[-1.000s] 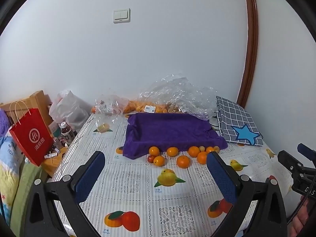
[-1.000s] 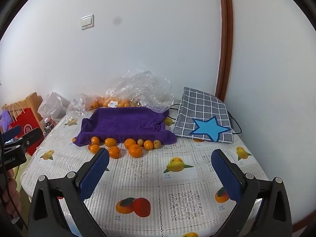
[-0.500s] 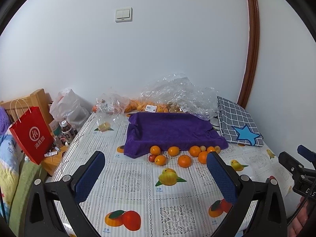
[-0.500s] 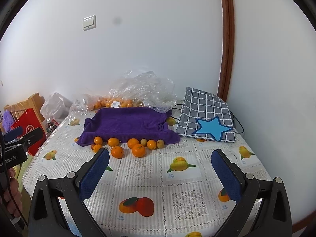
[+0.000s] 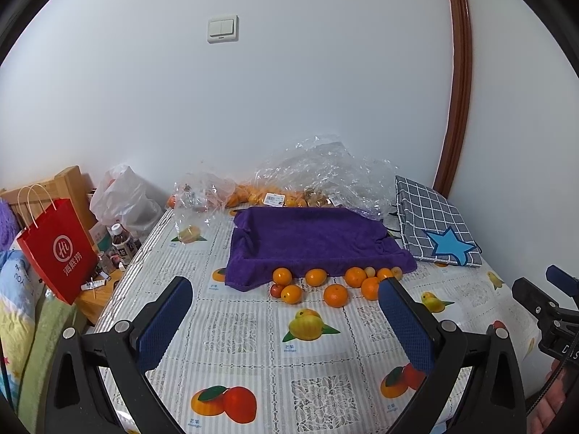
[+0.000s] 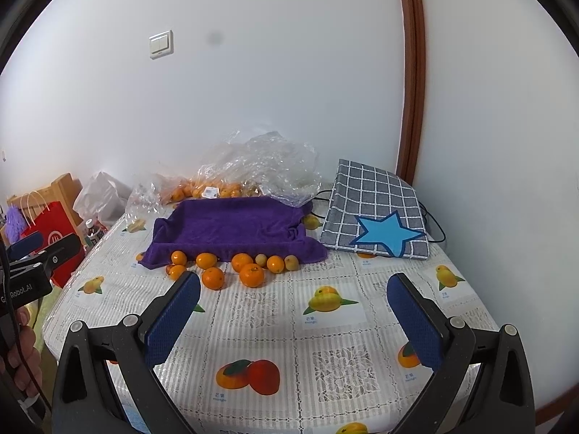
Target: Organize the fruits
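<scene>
Both grippers are being drawn back and raised slightly compared with a second ago: the oranges point(image 5: 334, 294) and the purple tray point(image 5: 307, 238) are now sitting a little lower and smaller in both views. Nothing is being carried. The left gripper point(image 5: 286, 325) is being held wide, with nothing between its jaws; the right gripper point(image 6: 295, 320) is likewise being held wide and empty. The fruit is being left loose on the tablecloth point(image 5: 253, 343), just in front of the cloth-lined tray, which is lying empty. Sorting is judged as not yet begun; an approach toward the nearest orange is probably being lined up.
</scene>
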The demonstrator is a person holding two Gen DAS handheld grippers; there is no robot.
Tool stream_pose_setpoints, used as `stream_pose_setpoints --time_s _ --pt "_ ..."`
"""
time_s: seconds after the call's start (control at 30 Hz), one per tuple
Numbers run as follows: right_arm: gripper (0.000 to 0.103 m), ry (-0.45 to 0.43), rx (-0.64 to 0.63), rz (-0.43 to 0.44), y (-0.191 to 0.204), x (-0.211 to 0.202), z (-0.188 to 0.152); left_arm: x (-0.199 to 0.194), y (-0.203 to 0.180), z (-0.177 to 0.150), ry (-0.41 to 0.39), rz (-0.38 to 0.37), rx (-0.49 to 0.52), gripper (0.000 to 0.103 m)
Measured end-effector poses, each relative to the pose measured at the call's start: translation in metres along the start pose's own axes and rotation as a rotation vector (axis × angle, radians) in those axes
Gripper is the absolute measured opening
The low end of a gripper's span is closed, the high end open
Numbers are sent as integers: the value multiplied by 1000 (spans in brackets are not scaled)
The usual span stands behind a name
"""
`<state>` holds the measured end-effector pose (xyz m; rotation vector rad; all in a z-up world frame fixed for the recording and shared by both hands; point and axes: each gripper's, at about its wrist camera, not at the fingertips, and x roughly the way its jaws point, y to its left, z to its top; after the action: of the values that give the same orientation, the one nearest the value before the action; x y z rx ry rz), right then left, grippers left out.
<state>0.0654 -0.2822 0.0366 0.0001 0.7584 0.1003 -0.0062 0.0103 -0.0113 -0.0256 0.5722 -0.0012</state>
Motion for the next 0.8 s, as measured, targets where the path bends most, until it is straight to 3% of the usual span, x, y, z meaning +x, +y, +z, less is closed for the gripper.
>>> stream_pose_setpoints --time_s 0.8 --pt "102 0 -8 -7 -1 0 -2 -1 0 0 0 0 0 103"
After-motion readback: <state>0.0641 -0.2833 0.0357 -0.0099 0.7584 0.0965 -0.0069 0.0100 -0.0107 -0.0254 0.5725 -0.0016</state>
